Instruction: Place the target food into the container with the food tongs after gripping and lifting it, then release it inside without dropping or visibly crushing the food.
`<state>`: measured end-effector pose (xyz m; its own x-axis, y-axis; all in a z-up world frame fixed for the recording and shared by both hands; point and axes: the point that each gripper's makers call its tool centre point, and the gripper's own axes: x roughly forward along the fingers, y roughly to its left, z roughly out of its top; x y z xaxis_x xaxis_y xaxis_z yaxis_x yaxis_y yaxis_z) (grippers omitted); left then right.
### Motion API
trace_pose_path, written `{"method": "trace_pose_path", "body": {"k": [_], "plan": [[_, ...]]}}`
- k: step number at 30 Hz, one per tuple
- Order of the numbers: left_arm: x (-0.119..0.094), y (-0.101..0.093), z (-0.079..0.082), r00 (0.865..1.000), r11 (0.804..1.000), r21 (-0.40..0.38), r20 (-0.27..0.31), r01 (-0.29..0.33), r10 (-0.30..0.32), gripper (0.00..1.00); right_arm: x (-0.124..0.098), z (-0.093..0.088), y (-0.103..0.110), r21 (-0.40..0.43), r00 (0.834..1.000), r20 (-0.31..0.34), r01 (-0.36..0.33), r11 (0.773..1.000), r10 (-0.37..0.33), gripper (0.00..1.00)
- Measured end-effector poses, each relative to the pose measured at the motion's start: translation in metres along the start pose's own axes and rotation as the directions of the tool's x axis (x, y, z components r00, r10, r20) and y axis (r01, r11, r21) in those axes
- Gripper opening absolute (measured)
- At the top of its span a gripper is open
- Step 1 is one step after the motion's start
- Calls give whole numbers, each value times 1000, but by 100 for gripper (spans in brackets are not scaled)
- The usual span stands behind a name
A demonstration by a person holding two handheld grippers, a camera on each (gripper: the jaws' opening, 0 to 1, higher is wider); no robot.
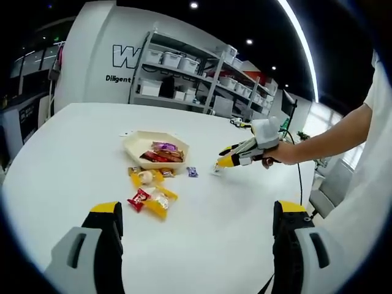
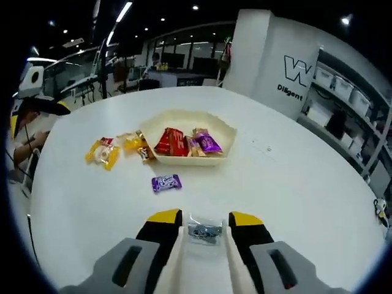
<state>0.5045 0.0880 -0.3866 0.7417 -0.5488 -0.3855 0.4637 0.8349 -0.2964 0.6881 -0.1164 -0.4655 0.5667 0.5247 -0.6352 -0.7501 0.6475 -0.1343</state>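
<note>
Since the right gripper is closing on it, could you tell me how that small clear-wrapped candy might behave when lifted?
The clear-wrapped candy looks small and probably light. Its glossy film may be slippery between the right gripper jaws. The wrapper likely crumples easily.

The person [image 1: 367, 153] is cut off by the edge — 1 forearm and a sleeve; wrapper [image 2: 205, 232] print is too small to read.

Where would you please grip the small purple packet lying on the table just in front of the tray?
The purple packet lies flat and alone on the white table, its long side running across the right gripper view. I would probably come down from above and close the jaws across its short width at the middle, clear of the tray behind it.
</note>
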Motion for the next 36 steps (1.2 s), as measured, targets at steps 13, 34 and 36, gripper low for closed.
{"method": "trace_pose_path", "body": {"k": [13, 34, 36], "plan": [[4, -3, 2, 1000, 1000, -1, -2, 9, -9, 99, 2, -13, 7, 110, 999, -40, -21, 994, 26, 22], [9, -9, 1, 1000, 1000, 2, -7, 25, -25, 99, -20, 8, 14, 246, 993, 96, -95, 965, 73, 19], [9, -11, 2, 1000, 1000, 6, -4, 28, -28, 99, -29, 22, 20, 262, 984, 154, -124, 957, 86, 20]]}}
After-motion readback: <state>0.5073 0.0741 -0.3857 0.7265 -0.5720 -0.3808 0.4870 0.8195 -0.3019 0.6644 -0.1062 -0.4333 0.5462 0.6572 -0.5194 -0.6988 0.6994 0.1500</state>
